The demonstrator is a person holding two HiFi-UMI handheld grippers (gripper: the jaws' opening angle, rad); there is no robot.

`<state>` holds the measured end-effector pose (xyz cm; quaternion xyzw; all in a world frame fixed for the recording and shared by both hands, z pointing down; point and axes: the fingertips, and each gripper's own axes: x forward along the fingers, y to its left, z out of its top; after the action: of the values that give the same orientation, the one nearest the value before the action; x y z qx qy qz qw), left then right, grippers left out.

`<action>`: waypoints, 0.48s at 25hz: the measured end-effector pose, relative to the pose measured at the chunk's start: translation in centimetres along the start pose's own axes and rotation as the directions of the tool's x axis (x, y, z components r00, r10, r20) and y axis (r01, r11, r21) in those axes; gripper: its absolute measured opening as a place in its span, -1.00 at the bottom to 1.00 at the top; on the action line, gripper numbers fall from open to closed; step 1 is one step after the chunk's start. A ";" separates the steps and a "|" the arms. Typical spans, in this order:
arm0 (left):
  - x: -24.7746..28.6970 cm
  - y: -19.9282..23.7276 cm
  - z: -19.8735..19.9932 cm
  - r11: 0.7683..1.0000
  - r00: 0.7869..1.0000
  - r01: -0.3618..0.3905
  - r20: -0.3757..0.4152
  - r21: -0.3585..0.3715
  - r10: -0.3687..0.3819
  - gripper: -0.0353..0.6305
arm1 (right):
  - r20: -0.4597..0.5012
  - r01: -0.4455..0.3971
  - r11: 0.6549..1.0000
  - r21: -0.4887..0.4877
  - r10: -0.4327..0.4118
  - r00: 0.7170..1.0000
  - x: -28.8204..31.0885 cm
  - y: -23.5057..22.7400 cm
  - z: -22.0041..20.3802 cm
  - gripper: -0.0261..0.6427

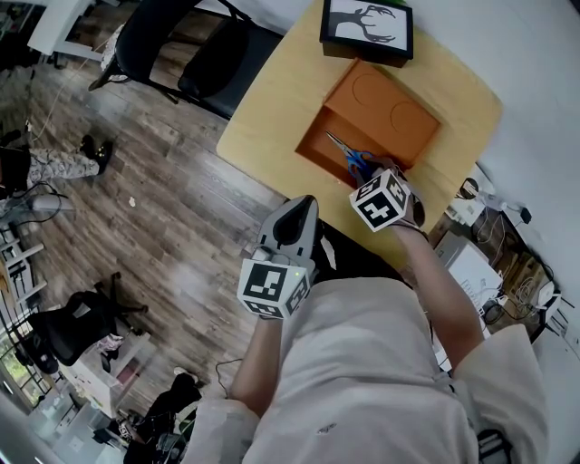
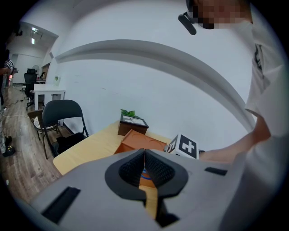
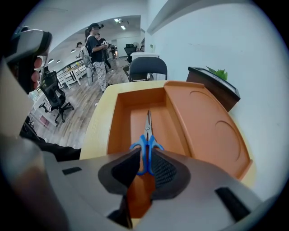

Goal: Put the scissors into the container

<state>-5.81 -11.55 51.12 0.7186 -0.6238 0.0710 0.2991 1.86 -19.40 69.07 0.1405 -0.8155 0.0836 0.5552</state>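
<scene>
The scissors [image 1: 352, 159] have blue handles and lie along the open compartment of the orange container [image 1: 313, 145], blades pointing away from me. My right gripper [image 1: 373, 172] is at their handle end. In the right gripper view the blue handles [image 3: 145, 151] sit pinched between the jaws of the right gripper [image 3: 145, 152], with the blades over the container's floor [image 3: 162, 122]. My left gripper [image 1: 303, 203] hangs off the table's near edge, shut and empty. In the left gripper view the left gripper [image 2: 144, 154] shows its jaws touching, with the container [image 2: 135, 140] beyond.
The container's flat lid part [image 1: 391, 113] lies to the right. A dark box with a deer picture [image 1: 367, 27] stands at the table's far side. A black chair [image 1: 195, 50] is left of the table [image 1: 263, 109]. People stand far off [image 3: 97, 45].
</scene>
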 end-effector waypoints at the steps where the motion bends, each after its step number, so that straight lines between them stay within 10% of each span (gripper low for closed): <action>1: 0.0 0.0 -0.1 1.000 1.000 -0.001 -0.001 0.000 0.001 -0.88 | 0.004 0.001 1.000 0.005 -0.001 1.000 0.0 -0.1 0.0 -0.71; 12: -0.3 -0.5 -0.2 1.000 1.000 0.000 -0.003 0.007 0.000 -0.88 | 0.021 -0.001 1.000 0.002 0.000 1.000 -0.3 0.0 0.1 -0.71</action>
<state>-5.37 -11.13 50.97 0.7196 -0.6230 0.0744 0.2974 1.86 -19.42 68.75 0.1418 -0.8212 0.0831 0.5465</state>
